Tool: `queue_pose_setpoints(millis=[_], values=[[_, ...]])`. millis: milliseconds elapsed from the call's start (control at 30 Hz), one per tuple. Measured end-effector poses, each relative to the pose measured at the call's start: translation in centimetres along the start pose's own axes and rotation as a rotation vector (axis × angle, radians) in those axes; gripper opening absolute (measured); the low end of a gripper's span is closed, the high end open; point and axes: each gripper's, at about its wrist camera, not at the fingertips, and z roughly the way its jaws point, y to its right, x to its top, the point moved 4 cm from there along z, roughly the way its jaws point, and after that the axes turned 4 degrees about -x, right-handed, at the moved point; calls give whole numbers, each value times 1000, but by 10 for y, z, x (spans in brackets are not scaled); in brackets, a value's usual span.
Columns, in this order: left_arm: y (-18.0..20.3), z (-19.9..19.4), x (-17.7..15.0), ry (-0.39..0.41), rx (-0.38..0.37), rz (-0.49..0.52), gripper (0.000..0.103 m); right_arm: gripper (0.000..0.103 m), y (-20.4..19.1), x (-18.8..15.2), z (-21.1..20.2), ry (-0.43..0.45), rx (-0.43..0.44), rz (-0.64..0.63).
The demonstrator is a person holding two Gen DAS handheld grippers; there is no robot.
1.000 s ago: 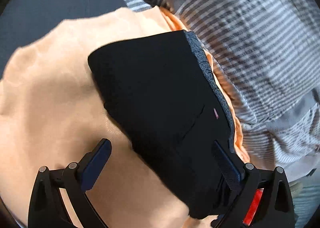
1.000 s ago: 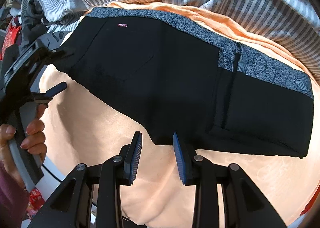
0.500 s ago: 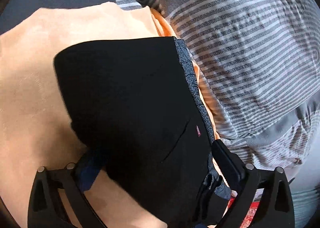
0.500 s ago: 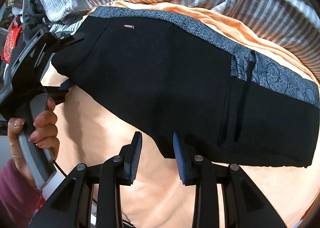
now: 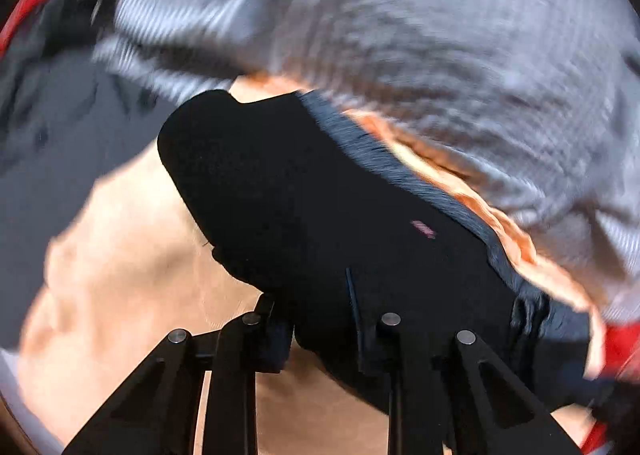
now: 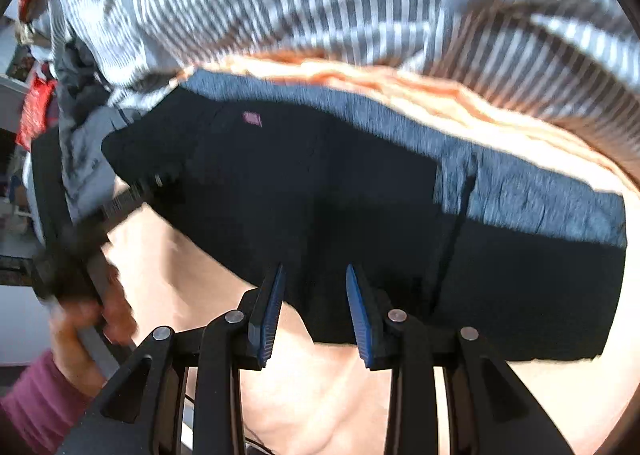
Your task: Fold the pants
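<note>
The black pants (image 6: 340, 195) with a grey patterned waistband (image 6: 520, 195) lie folded on an orange cloth (image 6: 320, 395). My left gripper (image 5: 316, 319) is shut on the pants' left end (image 5: 300, 195), and the fabric covers its fingertips. It also shows in the right wrist view (image 6: 132, 191), blurred, at the pants' left end. My right gripper (image 6: 314, 307) is open, its blue pads (image 6: 268, 319) astride the pants' near edge.
A grey-and-white striped blanket (image 6: 320, 3) lies bunched behind the pants. Dark grey fabric (image 5: 52, 143) is at the left. Red items (image 6: 34, 115) sit at the far left. The orange cloth (image 5: 120, 275) spreads toward me.
My left gripper has closed on the pants' end and lifts it, and its view is blurred by motion. My right gripper has moved forward over the near edge.
</note>
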Motion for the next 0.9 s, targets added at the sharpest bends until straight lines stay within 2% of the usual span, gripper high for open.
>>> queue_pose_setpoints(millis=[33,67,100,167,300,400,533,567,600,800,833,867,900], values=[[9,-4,0,13,21,39,24,36,-2,8,-4,0,11,-10],[17,-7,1,22,39,67,24,43,-8,22,-13,-1,39,-28],[23,-9,2,32,54,95,24,58,-11,31,-16,-3,54,-36],[36,-12,1,51,84,161,24,75,-25,54,-26,-8,102,-66],[51,-17,1,79,116,255,24,81,-71,101,-30,-67,167,-161],[60,-21,0,92,126,290,24,84,-111,127,-20,-125,161,-260],[67,-23,0,108,132,321,24,97,-148,137,-1,-214,147,-365],[69,-23,-1,112,133,330,24,100,-159,136,8,-259,139,-399],[71,-24,-1,115,136,339,24,101,-163,137,14,-277,130,-414],[80,-29,-5,132,147,386,24,101,-181,136,57,-409,26,-478],[81,-30,-5,134,149,393,24,96,-177,134,63,-425,-2,-483],[82,-30,-5,134,149,396,24,86,-169,133,63,-429,-19,-485],[82,-30,-5,128,143,398,24,48,-166,131,65,-433,-20,-477]])
